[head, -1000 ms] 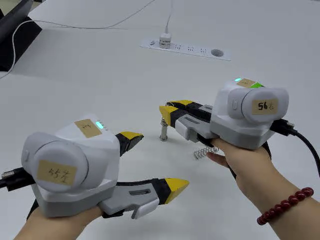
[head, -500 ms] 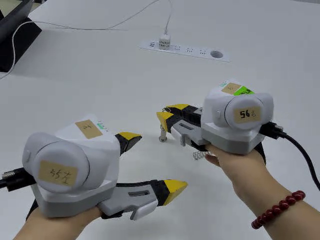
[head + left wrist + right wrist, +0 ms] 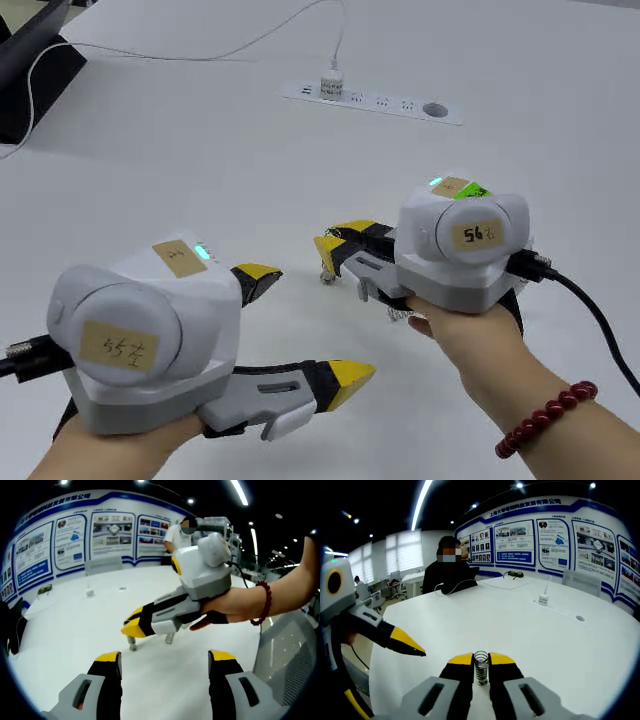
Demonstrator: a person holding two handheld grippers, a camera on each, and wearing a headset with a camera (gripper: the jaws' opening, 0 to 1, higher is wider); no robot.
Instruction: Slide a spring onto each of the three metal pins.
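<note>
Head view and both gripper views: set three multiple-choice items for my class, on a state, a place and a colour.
1. The left gripper is: A wide open; B shut empty; C shut on paper.
2. The small coiled metal spring is: A between the left gripper's fingers; B between the right gripper's fingers; C on a wrist.
3. Both grippers' fingertips are: A red; B yellow; C green.
Key: 1 A, its fingers stand far apart; 2 B, those fingers pinch it; 3 B, yellow shows in every view.

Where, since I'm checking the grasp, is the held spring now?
In the right gripper view, the spring stands upright at bottom centre, pinched between the shut jaws of the right gripper.
</note>
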